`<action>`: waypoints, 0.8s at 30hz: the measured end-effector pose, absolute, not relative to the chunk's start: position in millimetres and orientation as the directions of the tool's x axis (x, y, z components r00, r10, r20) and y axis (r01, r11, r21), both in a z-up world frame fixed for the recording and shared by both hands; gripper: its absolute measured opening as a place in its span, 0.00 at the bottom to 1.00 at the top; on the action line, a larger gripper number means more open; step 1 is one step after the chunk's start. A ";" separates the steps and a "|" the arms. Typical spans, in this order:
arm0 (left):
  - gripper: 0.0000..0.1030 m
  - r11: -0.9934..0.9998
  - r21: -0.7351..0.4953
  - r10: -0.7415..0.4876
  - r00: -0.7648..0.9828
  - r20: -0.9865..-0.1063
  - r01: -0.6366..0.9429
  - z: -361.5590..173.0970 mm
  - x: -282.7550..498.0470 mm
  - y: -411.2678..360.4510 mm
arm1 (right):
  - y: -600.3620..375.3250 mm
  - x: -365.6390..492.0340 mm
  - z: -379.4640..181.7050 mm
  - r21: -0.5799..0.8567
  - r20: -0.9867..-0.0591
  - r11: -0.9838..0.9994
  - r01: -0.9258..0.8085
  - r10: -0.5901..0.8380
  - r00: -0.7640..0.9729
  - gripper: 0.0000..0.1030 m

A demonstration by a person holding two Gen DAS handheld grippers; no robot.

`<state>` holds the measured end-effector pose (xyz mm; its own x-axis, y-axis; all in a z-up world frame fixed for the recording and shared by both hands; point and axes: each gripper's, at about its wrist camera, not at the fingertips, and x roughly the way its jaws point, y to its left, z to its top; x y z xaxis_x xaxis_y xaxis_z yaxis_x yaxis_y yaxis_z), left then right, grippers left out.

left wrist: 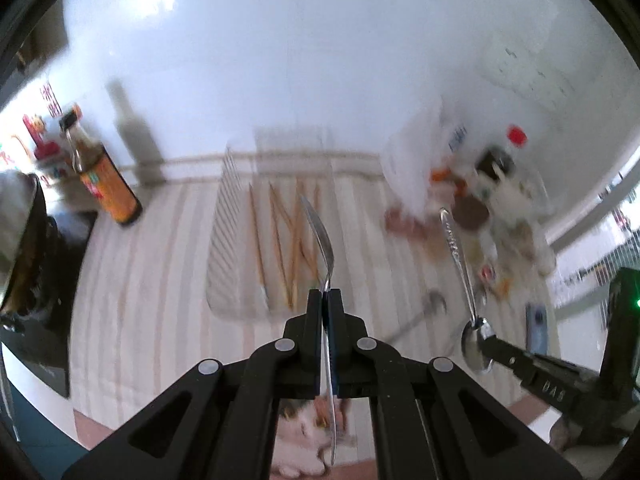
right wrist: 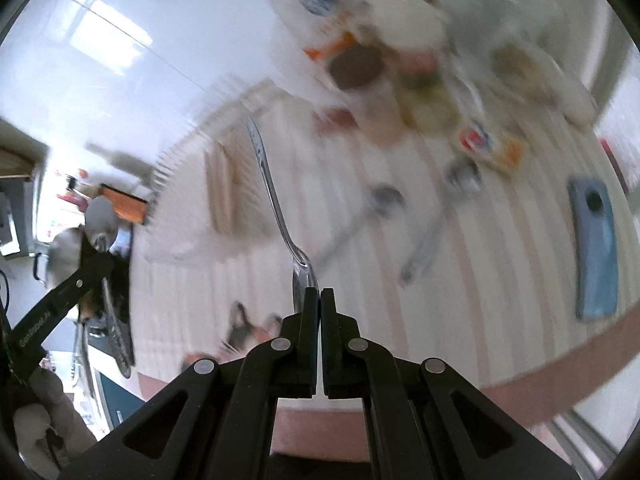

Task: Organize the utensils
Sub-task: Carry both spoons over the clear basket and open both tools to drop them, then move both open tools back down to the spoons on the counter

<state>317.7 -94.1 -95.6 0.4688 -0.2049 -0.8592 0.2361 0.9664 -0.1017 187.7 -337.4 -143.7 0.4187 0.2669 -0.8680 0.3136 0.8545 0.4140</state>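
Cloth, pale-striped, under white wall; each claw clamps a spoon.

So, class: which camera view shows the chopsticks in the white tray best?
The left wrist view: the chopsticks lie distinct in the white tray. The right wrist view shows only a blurred tan smear in the tray.

Open cloth, lower left of my left wrist view: bare striped tablecloth, room to pass.
Left edge: sauce bottle stands upright.
Centre: white tray holds chopsticks.
Upper right: blurred clutter of containers crowds the cloth.
Right edge, my right wrist view: blue phone lies flat; loose utensils beside it.
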 end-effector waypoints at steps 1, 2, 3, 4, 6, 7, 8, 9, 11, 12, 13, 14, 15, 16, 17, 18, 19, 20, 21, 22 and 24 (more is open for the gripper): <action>0.00 0.970 -0.097 -0.196 0.479 -0.855 0.224 -93.0 329.3 -92.2 | -332.7 198.1 -138.3 0.415 -0.863 0.858 0.302 0.267 0.428 0.01; 0.00 0.972 -0.094 -0.191 0.482 -0.855 0.217 -92.2 339.0 -90.4 | -327.1 210.9 -133.3 0.417 -0.858 0.861 0.291 0.268 0.437 0.01; 0.00 0.974 -0.095 -0.185 0.482 -0.856 0.205 -92.4 353.1 -87.7 | -320.5 225.7 -129.6 0.420 -0.854 0.864 0.279 0.272 0.443 0.01; 0.00 0.975 -0.099 -0.184 0.480 -0.858 0.197 -93.0 360.5 -85.1 | -313.9 240.2 -126.9 0.422 -0.851 0.865 0.271 0.274 0.448 0.01; 0.00 0.978 -0.106 -0.179 0.462 -0.869 0.181 -99.0 381.2 -80.3 | -300.4 265.3 -124.4 0.415 -0.851 0.873 0.254 0.274 0.449 0.01; 0.00 0.979 -0.111 -0.178 0.451 -0.874 0.172 -103.9 392.5 -77.5 | -292.7 280.1 -124.3 0.418 -0.849 0.874 0.248 0.279 0.448 0.01; 0.01 0.979 -0.111 -0.175 0.437 -0.882 0.168 -109.2 402.3 -75.9 | -286.1 289.7 -124.4 0.418 -0.850 0.876 0.241 0.284 0.443 0.01; 0.01 0.982 -0.109 -0.167 0.427 -0.889 0.157 -115.0 411.1 -73.1 | -278.3 300.6 -123.5 0.413 -0.853 0.879 0.237 0.283 0.438 0.01; 0.01 0.983 -0.106 -0.158 0.401 -0.902 0.149 -128.0 427.5 -67.1 | -264.6 325.5 -129.4 0.412 -0.860 0.882 0.228 0.294 0.417 0.01; 0.02 0.985 -0.102 -0.150 0.389 -0.909 0.141 -133.3 433.6 -63.3 | -260.8 333.8 -131.7 0.409 -0.864 0.883 0.232 0.293 0.411 0.01; 0.02 0.986 -0.099 -0.144 0.381 -0.913 0.135 -135.6 436.2 -61.2 | -256.8 342.9 -135.8 0.404 -0.867 0.885 0.229 0.291 0.405 0.01; 0.03 0.986 -0.099 -0.143 0.374 -0.917 0.133 -137.6 438.4 -58.5 | -252.1 351.9 -141.4 0.403 -0.872 0.887 0.225 0.297 0.389 0.02; 0.04 0.987 -0.095 -0.137 0.376 -0.917 0.130 -137.7 438.9 -54.7 | -248.8 359.2 -148.3 0.406 -0.877 0.885 0.229 0.308 0.368 0.03; 0.06 0.988 -0.088 -0.132 0.383 -0.914 0.130 -136.1 438.0 -52.9 | -247.1 362.1 -154.1 0.409 -0.881 0.881 0.236 0.315 0.353 0.05; 0.07 0.989 -0.078 -0.122 0.395 -0.911 0.127 -133.8 436.4 -50.6 | -247.4 360.4 -157.8 0.413 -0.882 0.878 0.241 0.319 0.348 0.08; 0.08 0.991 -0.058 -0.104 0.410 -0.906 0.123 -131.6 433.6 -48.9 | -248.5 358.1 -158.8 0.415 -0.881 0.877 0.244 0.320 0.348 0.11; 0.10 0.993 -0.024 -0.072 0.429 -0.900 0.117 -129.2 430.5 -47.5 | -251.2 354.7 -159.5 0.412 -0.882 0.876 0.252 0.315 0.350 0.20; 0.18 0.994 0.014 -0.036 0.447 -0.894 0.108 -126.6 426.9 -46.8 | -255.4 347.7 -159.1 0.406 -0.884 0.876 0.262 0.303 0.356 0.28; 0.39 0.994 0.047 -0.004 0.468 -0.884 0.098 -124.2 422.0 -46.4 | -259.5 341.8 -158.6 0.398 -0.886 0.877 0.270 0.290 0.362 0.31; 0.53 0.993 0.077 0.023 0.496 -0.868 0.088 -120.1 414.5 -47.2 | -264.1 333.1 -157.5 0.386 -0.888 0.879 0.279 0.273 0.369 0.35; 0.82 0.992 0.103 0.045 0.551 -0.833 0.075 -113.5 400.1 -49.8 | -281.8 307.3 -153.6 0.358 -0.892 0.877 0.320 0.219 0.396 0.38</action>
<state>400.1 -49.8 -113.5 0.5512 0.0452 -0.8331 0.0747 0.9918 0.1033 307.3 -281.8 -153.6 0.3963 0.2193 -0.8915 0.3201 0.8771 0.3581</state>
